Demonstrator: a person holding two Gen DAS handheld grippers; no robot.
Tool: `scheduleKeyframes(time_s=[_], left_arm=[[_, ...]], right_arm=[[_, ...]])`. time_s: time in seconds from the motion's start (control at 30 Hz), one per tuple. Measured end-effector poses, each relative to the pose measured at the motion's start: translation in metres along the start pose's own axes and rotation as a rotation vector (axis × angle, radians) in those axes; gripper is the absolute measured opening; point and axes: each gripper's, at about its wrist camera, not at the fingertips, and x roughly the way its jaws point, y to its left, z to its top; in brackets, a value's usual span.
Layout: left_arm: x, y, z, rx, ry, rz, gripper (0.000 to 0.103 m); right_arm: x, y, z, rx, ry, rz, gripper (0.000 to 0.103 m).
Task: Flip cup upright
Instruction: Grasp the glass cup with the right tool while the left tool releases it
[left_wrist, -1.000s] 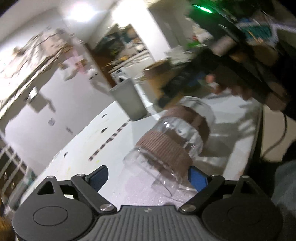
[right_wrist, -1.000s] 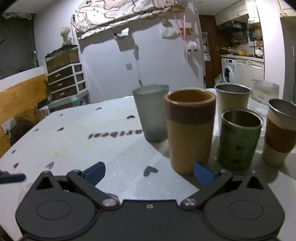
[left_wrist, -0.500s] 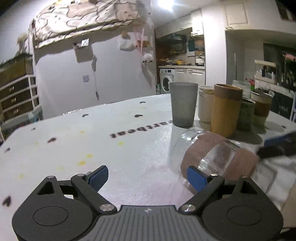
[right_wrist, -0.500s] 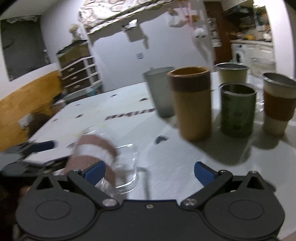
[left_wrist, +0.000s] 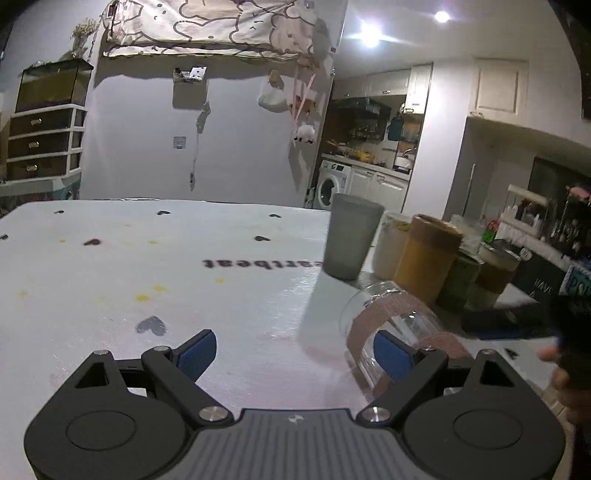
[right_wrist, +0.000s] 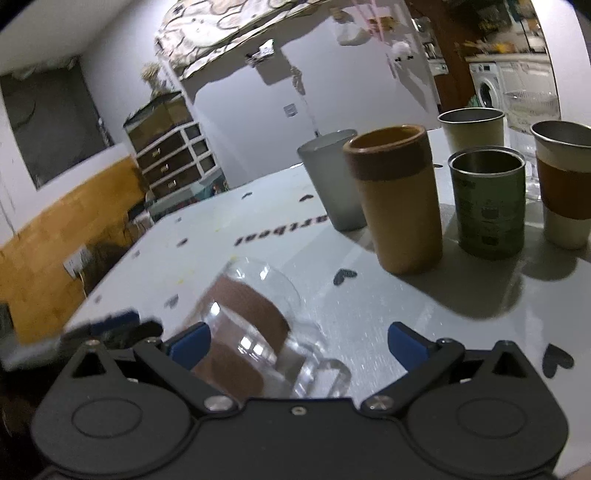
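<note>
A clear glass cup with a brown sleeve and a handle (right_wrist: 251, 325) lies on its side on the white table (right_wrist: 369, 295). In the right wrist view it sits between my right gripper's (right_wrist: 299, 343) open fingers, closer to the left one, handle toward the camera. In the left wrist view the cup (left_wrist: 391, 317) lies just beyond my left gripper's right fingertip (left_wrist: 391, 356). My left gripper (left_wrist: 295, 350) is open and empty, with the cup off to its right. The left gripper shows blurred at the left edge of the right wrist view (right_wrist: 110, 325).
Several upright cups stand in a cluster behind the lying cup: a grey tumbler (right_wrist: 332, 181), a tan cup (right_wrist: 399, 199), a green tin cup (right_wrist: 491, 203), a cream steel cup (right_wrist: 472, 129) and a brown-sleeved cup (right_wrist: 565, 184). The table (left_wrist: 147, 277) stretches left in the left wrist view.
The left gripper swung level, let go of the cup and drew left of it. The cup now lies on the table. The right gripper moved over it, fingers either side.
</note>
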Motion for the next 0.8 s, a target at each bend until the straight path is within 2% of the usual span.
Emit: scheduleKeyframes(time_s=[0.17, 0.4, 0.5, 0.53, 0.63, 0.8], left_arm=[[0.002, -0.009, -0.008, -0.039, 0.024, -0.050, 0.092], [0.002, -0.014, -0.014, -0.045, 0.020, -0.056, 0.092], [0.001, -0.014, -0.014, -0.039, 0.018, -0.059, 0.092], [0.000, -0.014, -0.015, -0.037, 0.016, -0.060, 0.092], [-0.002, -0.016, -0.016, -0.024, 0.007, -0.052, 0.092], [-0.007, -0.020, -0.013, 0.004, -0.022, -0.054, 0.092]], right_arm=[[0.024, 0.002, 0.029, 0.067, 0.073, 0.042, 0.103], [0.076, 0.005, 0.047, 0.136, 0.299, 0.081, 0.102], [0.093, -0.002, 0.044, 0.208, 0.387, 0.107, 0.098], [0.097, -0.004, 0.043, 0.233, 0.408, 0.108, 0.093], [0.097, -0.003, 0.042, 0.229, 0.407, 0.109, 0.080], [0.082, 0.017, 0.051, 0.106, 0.358, 0.103, 0.080]])
